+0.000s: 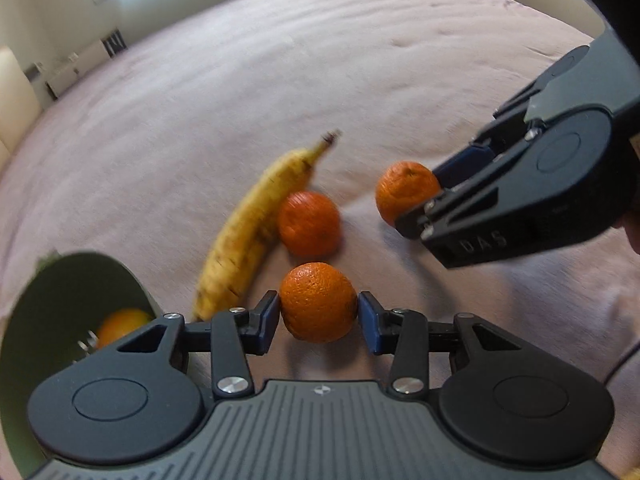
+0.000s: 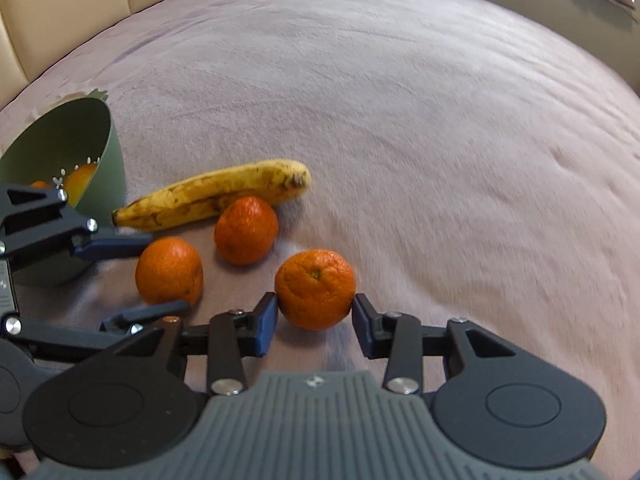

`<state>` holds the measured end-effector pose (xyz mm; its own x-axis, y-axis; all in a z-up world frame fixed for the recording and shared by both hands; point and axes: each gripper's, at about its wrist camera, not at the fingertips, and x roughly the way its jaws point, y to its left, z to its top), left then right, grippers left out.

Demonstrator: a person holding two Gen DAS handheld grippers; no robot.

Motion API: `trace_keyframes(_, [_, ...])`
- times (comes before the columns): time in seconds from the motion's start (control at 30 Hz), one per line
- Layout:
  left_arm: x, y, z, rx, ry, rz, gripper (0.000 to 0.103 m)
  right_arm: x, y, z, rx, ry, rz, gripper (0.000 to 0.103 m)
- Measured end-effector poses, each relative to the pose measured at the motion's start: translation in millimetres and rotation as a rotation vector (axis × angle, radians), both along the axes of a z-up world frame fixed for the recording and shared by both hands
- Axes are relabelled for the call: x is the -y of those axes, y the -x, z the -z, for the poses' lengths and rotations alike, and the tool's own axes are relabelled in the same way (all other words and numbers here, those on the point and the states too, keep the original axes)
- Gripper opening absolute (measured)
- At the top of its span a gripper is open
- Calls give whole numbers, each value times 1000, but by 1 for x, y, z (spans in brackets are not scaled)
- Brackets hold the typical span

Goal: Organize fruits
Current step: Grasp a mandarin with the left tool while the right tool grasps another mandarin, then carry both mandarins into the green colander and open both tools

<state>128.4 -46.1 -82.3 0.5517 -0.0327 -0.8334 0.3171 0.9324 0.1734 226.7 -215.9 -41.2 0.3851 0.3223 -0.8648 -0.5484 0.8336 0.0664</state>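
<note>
My left gripper (image 1: 318,314) is shut on an orange (image 1: 318,300), its blue pads pressing both sides. My right gripper (image 2: 315,314) is shut on another orange (image 2: 316,286); from the left wrist that right gripper (image 1: 418,204) and its orange (image 1: 400,190) show at the right. A third orange (image 1: 308,224) lies free between them against a spotted banana (image 1: 252,236). In the right wrist view the left gripper (image 2: 166,272) holds its orange (image 2: 170,268), with the free orange (image 2: 246,230) and the banana (image 2: 212,196) behind. A green bowl (image 1: 60,300) at the left holds an orange (image 1: 122,324).
Everything lies on a soft pink blanket (image 2: 400,120) that stretches far beyond the fruit. The green bowl (image 2: 96,148) has drain holes and stands close to the banana's end. A padded beige headboard (image 2: 60,12) runs along the far left edge in the right wrist view.
</note>
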Motion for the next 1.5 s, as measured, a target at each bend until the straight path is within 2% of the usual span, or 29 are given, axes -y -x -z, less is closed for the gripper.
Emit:
trace_keyframes(0.1, [0, 1, 4, -1, -10, 6, 48, -1, 3, 6, -4, 7, 3, 39])
trace_keyframes(0.3, [-2, -2, 5, 0, 15, 2, 49, -9, 7, 11, 64, 24, -21, 40])
trace_keyframes(0.5, [-1, -4, 7, 21, 12, 11, 49, -10, 0, 16, 74, -7, 4, 44])
trace_keyframes(0.87, [0, -7, 8, 24, -1, 30, 49, -10, -4, 18, 81, -27, 41, 42])
trace_keyframes(1.1, [-3, -1, -15, 66, -14, 7, 49, -6, 1, -1, 76, -44, 60, 42])
trace_keyframes(1.33, [-20, 9, -57, 72, 65, -26, 49, -9, 11, -30, 103, -88, 65, 42])
trace_keyframes(1.5, [-35, 14, -82, 65, 95, -51, 49, -19, 31, -52, 135, -112, 32, 42])
